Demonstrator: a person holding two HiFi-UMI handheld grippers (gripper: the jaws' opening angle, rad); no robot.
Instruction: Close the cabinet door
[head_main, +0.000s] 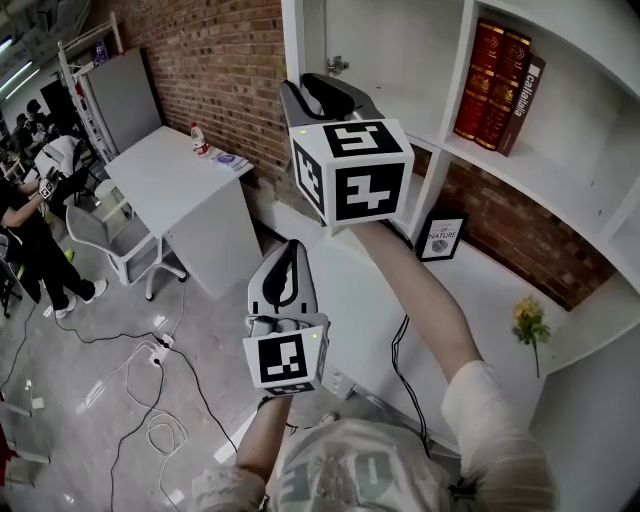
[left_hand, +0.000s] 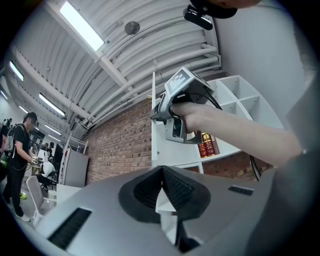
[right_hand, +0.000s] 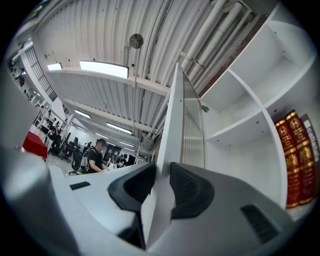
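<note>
The white cabinet door (head_main: 296, 40) stands open, seen edge-on at the left of the white shelf unit (head_main: 560, 170). My right gripper (head_main: 325, 92) is raised to it, under its marker cube (head_main: 350, 170). In the right gripper view the door's edge (right_hand: 175, 125) runs up between the two dark pads (right_hand: 192, 187), and my right gripper (right_hand: 162, 186) is shut on it. My left gripper (head_main: 290, 252) hangs lower and nearer to me, away from the door. Its pads meet at the tips with nothing between them, so the left gripper (left_hand: 162, 175) is shut. It looks up at the door (left_hand: 159, 147).
Red books (head_main: 500, 85) lean on an upper shelf. A framed picture (head_main: 442, 237) and a yellow flower (head_main: 529, 322) stand on the white counter below. A white desk (head_main: 175, 185) with a bottle (head_main: 199, 138), a chair (head_main: 110, 240) and floor cables (head_main: 150, 400) lie to the left.
</note>
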